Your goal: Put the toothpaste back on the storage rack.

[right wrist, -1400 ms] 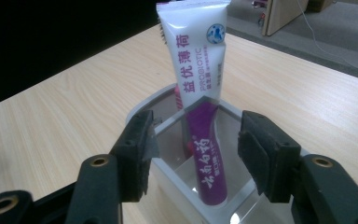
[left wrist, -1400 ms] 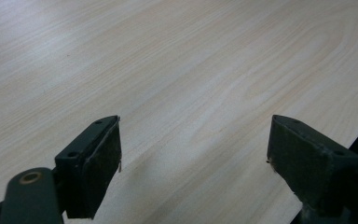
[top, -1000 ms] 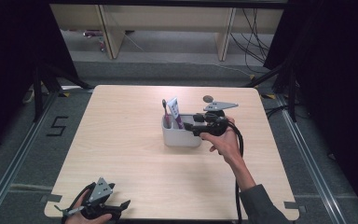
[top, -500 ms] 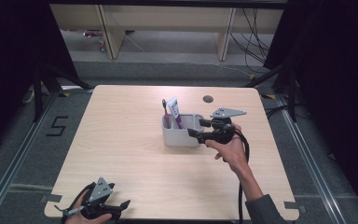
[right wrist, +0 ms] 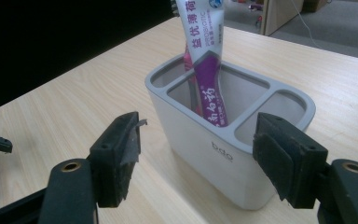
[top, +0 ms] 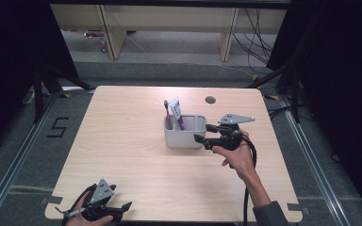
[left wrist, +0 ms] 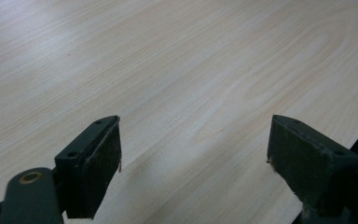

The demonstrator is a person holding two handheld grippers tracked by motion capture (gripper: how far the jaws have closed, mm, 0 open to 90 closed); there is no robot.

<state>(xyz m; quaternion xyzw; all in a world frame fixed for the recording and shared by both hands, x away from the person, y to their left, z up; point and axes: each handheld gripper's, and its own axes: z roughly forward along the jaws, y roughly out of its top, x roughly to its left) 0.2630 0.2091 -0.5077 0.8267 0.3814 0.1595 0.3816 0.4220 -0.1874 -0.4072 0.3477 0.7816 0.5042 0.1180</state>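
A grey three-compartment holder [top: 184,136] stands near the table's middle. In it stand a white and purple toothpaste tube [top: 175,111] and a pink toothbrush [top: 167,112]. My right gripper [top: 201,133] sits just right of the holder, pointing at its end wall. Its jaws have just been opening and stand open. In the right gripper view the holder [right wrist: 205,154] lies just ahead of my right gripper [right wrist: 196,135], untouched by the pads, with the tube [right wrist: 205,56] leaning in its middle slot. My left gripper [top: 120,207] rests open at the front left edge, with bare wood between its jaws [left wrist: 193,144].
A round dark grommet hole [top: 210,100] lies in the table's far side. The light wooden tabletop [top: 122,141] has free room left of and in front of the holder. Shelving legs and cables stand beyond the far edge.
The right gripper has drawn back from the holder's right end, to the right and toward the near side, with wider jaws. The left gripper has not moved.
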